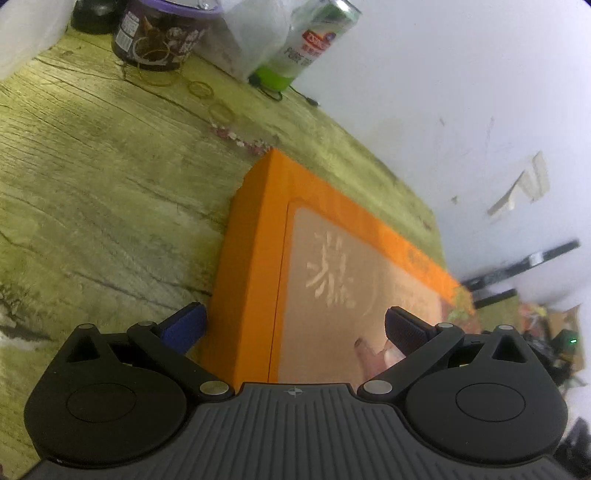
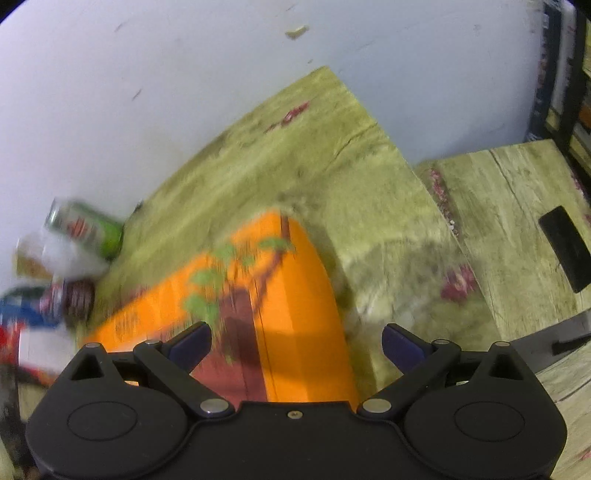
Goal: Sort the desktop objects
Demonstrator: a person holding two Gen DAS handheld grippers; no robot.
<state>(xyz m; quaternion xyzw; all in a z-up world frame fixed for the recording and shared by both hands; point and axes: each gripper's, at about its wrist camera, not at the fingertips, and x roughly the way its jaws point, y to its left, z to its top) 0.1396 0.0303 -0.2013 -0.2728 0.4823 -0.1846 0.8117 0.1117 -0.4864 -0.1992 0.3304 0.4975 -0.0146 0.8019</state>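
A flat orange box (image 1: pixel 258 266) with a pale printed lid lies on the wood-grain table (image 1: pixel 92 177). My left gripper (image 1: pixel 293 326) is open and straddles the box's left edge, one blue pad (image 1: pixel 186 325) beside its side wall, the other over the lid. In the right wrist view the same orange box (image 2: pixel 295 302), printed with a leafy branch, runs under my right gripper (image 2: pixel 297 345). That gripper is open across the box's right edge, its right pad (image 2: pixel 400 349) off the box over the table. The right view is blurred.
At the back against the white wall stand a dark purple-lidded tub (image 1: pixel 159 35), a clear plastic bag (image 1: pixel 255 33) and a green-and-white can (image 1: pixel 310 44). Rubber bands (image 1: pixel 201 88) lie nearby. A black flat object (image 2: pixel 565 247) rests on a lower wooden surface at right.
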